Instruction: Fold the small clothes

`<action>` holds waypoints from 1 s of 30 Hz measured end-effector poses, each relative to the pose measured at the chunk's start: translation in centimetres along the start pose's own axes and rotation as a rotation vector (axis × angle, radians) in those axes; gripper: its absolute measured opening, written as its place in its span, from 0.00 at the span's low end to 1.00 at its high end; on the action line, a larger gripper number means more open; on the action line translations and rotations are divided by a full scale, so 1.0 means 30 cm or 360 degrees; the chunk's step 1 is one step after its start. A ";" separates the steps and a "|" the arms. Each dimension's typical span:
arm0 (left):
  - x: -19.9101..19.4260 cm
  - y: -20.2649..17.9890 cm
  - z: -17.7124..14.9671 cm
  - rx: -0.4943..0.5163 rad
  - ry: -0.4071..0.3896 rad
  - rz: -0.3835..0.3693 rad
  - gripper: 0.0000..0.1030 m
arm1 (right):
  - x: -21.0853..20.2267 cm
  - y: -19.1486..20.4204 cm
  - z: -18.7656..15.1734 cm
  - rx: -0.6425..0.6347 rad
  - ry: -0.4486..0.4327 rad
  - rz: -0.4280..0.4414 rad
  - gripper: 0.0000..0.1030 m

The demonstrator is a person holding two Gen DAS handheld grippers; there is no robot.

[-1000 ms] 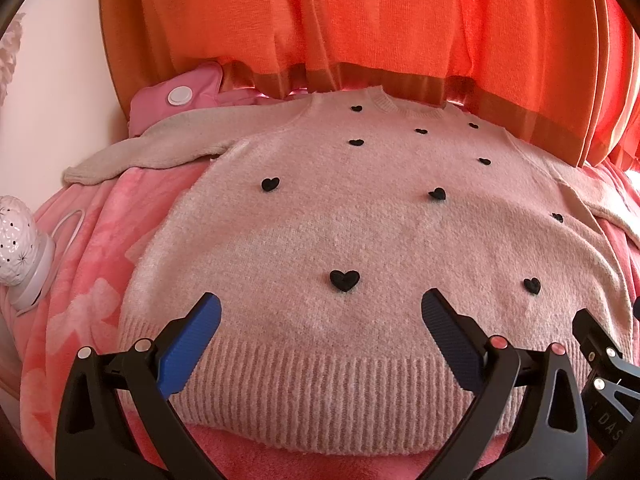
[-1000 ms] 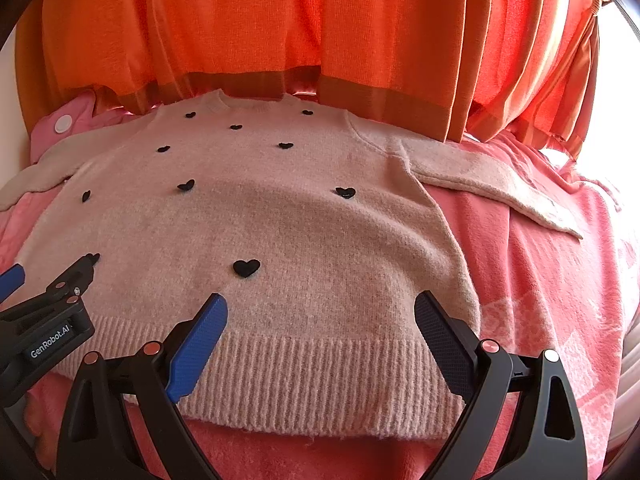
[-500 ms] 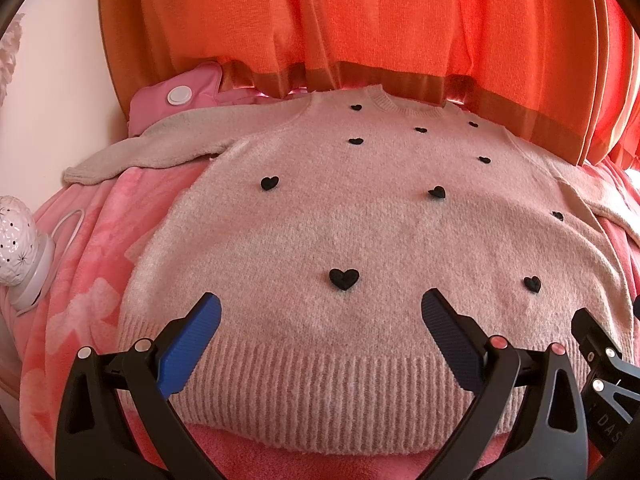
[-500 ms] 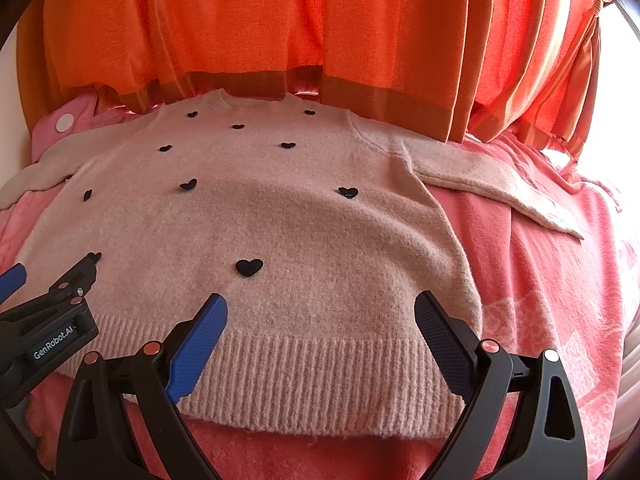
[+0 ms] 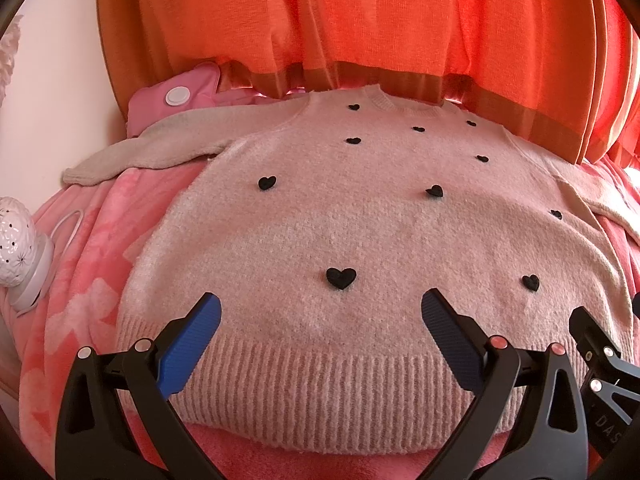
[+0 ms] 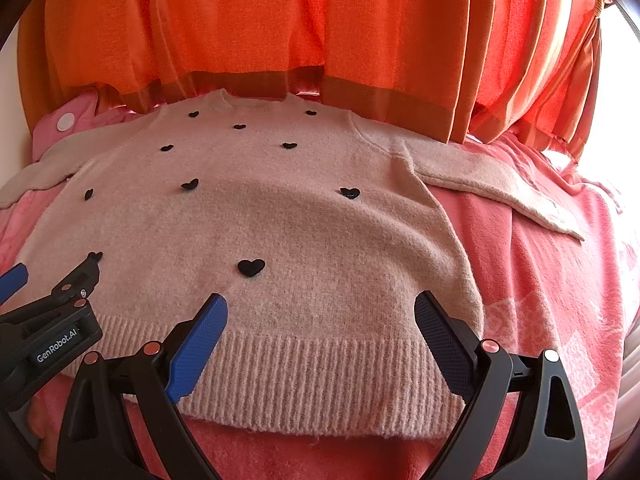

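A small pale pink knit sweater [image 5: 360,224] [image 6: 280,216] with black heart patches lies flat, front up, on a pink blanket [image 5: 92,248] [image 6: 552,280]. Both sleeves are spread out sideways. Its ribbed hem [image 5: 320,392] is nearest to me. My left gripper [image 5: 320,308] hovers open over the left part of the hem, nothing between its blue fingers. My right gripper [image 6: 320,308] hovers open over the right part of the hem, also holding nothing. The left gripper's black body [image 6: 48,332] shows at the lower left of the right wrist view.
Orange curtains [image 5: 360,40] [image 6: 320,32] hang right behind the sweater's collar. A pink pouch with a white button [image 5: 176,96] lies at the back left. A white ceramic lamp [image 5: 16,240] with a cable stands at the left edge.
Both views have shifted very slightly; the sweater sits a touch lower in the right wrist view. Both grippers stay open and the sweater has not moved.
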State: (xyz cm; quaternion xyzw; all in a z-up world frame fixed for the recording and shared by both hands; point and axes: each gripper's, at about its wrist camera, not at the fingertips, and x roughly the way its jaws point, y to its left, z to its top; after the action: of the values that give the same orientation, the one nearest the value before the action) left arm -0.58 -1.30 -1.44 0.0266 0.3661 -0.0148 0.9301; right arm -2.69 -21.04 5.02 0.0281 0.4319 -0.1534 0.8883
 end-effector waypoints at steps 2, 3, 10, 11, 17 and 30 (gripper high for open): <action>0.001 0.000 0.000 0.0001 0.0000 0.0000 0.95 | -0.002 -0.001 -0.002 0.0000 -0.0001 -0.0001 0.90; 0.000 -0.001 0.000 0.0000 0.0000 0.0002 0.95 | -0.001 0.002 0.000 0.0000 0.0000 0.0000 0.90; 0.002 -0.005 -0.001 -0.0002 0.0003 -0.0001 0.95 | 0.002 0.009 -0.002 -0.0009 0.0001 0.0002 0.90; 0.001 -0.006 -0.002 0.0000 0.0002 -0.0001 0.95 | 0.002 0.013 -0.002 -0.0014 0.0002 0.0007 0.90; 0.002 0.027 0.026 -0.0043 0.0071 -0.0110 0.95 | -0.016 -0.103 0.085 0.0104 0.0011 0.0156 0.90; 0.105 0.077 0.388 -0.0130 -0.0086 -0.0101 0.95 | 0.426 -1.270 0.105 0.1260 0.0245 -0.0109 0.81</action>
State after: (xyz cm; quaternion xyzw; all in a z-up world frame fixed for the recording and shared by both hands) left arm 9.75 0.29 4.99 -0.0235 0.3418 -0.0301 0.9390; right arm -4.19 -61.05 0.22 0.3652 0.4055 -0.3348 0.7682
